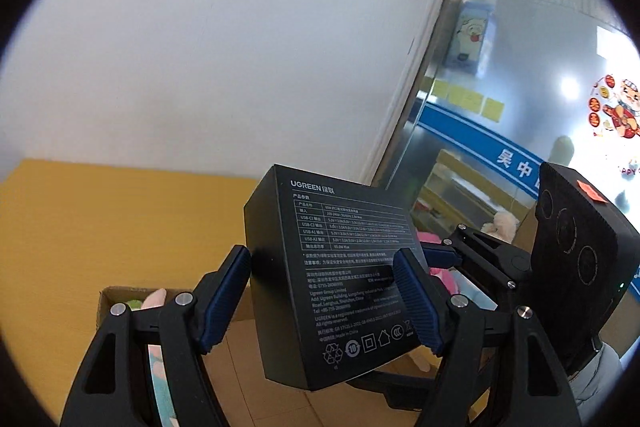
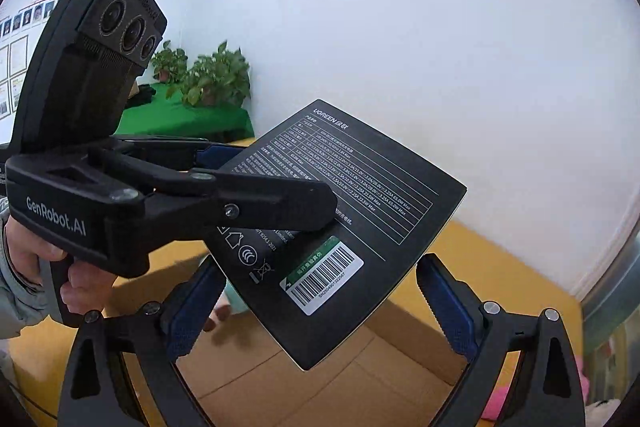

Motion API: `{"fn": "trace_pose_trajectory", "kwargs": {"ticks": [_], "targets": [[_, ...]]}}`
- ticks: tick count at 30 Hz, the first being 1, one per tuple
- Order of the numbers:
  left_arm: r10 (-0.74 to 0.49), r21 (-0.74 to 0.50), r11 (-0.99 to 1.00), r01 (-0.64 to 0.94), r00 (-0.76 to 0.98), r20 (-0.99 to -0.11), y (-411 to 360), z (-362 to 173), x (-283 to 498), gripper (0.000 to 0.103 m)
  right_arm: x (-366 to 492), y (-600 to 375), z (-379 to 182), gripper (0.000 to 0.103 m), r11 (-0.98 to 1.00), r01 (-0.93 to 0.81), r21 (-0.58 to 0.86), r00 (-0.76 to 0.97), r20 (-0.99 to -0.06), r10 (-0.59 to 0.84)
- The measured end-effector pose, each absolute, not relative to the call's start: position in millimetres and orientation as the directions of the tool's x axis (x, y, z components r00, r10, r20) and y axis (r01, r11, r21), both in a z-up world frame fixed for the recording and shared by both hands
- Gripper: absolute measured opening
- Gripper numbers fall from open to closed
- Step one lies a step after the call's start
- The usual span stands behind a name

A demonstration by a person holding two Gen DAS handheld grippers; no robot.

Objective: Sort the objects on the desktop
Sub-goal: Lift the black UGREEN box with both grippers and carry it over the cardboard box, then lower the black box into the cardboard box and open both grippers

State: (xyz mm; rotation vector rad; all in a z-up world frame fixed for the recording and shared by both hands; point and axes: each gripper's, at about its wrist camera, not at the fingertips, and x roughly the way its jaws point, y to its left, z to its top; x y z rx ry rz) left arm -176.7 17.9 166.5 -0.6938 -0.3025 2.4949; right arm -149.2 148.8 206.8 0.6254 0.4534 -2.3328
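Note:
My left gripper (image 1: pixel 324 299) is shut on a black UGREEN box (image 1: pixel 332 267) and holds it in the air, tilted, printed side toward the camera. The same box (image 2: pixel 348 227) shows in the right wrist view, with the left gripper (image 2: pixel 224 183) clamping its left edge. My right gripper (image 2: pixel 320 307) is open; its blue fingertips (image 2: pixel 448 303) stand on either side of the box's lower corner without touching it. The right gripper's body (image 1: pixel 576 251) shows at the right of the left wrist view.
A yellow table (image 1: pixel 100 227) lies below, against a white wall. A cardboard box (image 1: pixel 120 303) holding soft toys sits on it, and cardboard flaps (image 2: pixel 360 379) lie under the held box. Pink plush toys (image 2: pixel 496 403) are at the right. Potted plants (image 2: pixel 212 79) stand far left.

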Motion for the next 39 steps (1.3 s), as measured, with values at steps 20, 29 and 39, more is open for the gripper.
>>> {"fn": "trace_pose_trajectory", "kwargs": {"ticks": [20, 29, 39], "targets": [[0.379, -0.368, -0.924, -0.102, -0.363, -0.851, 42, -18, -291, 0.073, -285, 138, -28, 0.094, -0.753, 0.638, 0.161, -0.290, -0.856, -0.429], [0.302, -0.236, -0.953, -0.188, -0.585, -0.753, 16, 69, -230, 0.072, -251, 139, 4, 0.095, -0.817, 0.568, 0.098, -0.355, -0.867, -0.350], [0.242, -0.081, -0.970, -0.229, -0.879, -0.410, -7, 178, -35, 0.080, -86, 180, 118, 0.103, -0.935, 0.352, 0.039, -0.672, -0.684, -0.281]]}}
